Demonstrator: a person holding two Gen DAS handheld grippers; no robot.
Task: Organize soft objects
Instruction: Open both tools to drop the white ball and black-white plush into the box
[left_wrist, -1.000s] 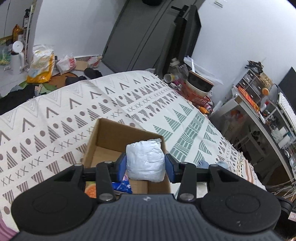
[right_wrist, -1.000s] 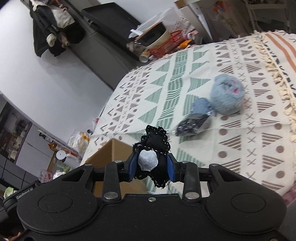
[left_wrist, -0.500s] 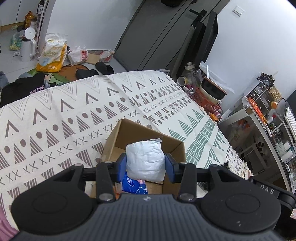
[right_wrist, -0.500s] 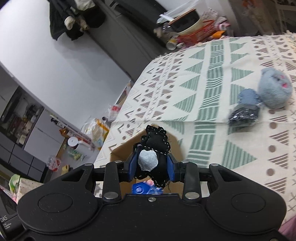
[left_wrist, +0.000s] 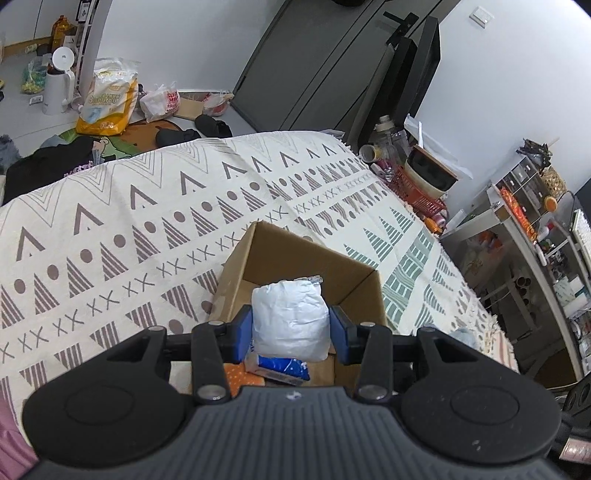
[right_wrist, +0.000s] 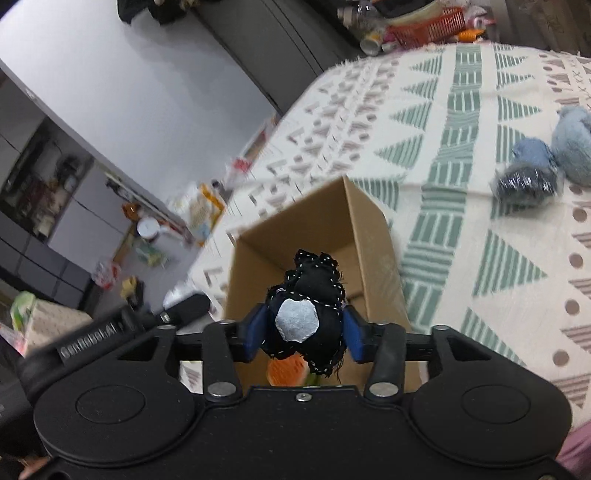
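An open cardboard box (left_wrist: 317, 266) (right_wrist: 317, 236) sits on the patterned bedspread. My left gripper (left_wrist: 291, 328) is shut on a white wrapped soft bundle (left_wrist: 290, 319) and hangs over the box's near part. Inside the box lie a blue-and-white packet (left_wrist: 280, 365) and an orange item (left_wrist: 236, 374) (right_wrist: 286, 371). My right gripper (right_wrist: 303, 328) is shut on a black cloth bundle (right_wrist: 310, 291) with white stitching and a silver patch, held above the box's opening. A black-and-blue wrapped bundle (right_wrist: 526, 177) and a light blue plush ball (right_wrist: 572, 146) lie on the bedspread to the right.
The bedspread (left_wrist: 129, 221) fills the bed around the box. Bags and a white jug (left_wrist: 55, 83) clutter the floor beyond the bed's far edge. A red basket (left_wrist: 417, 192) and shelves (left_wrist: 535, 229) stand past the right side. The left gripper's body (right_wrist: 110, 328) shows in the right wrist view.
Both grippers have moved in over the box with their bundles still held. The box now lies right under the fingers in both views, and the loose bundles have slid to the right edge.
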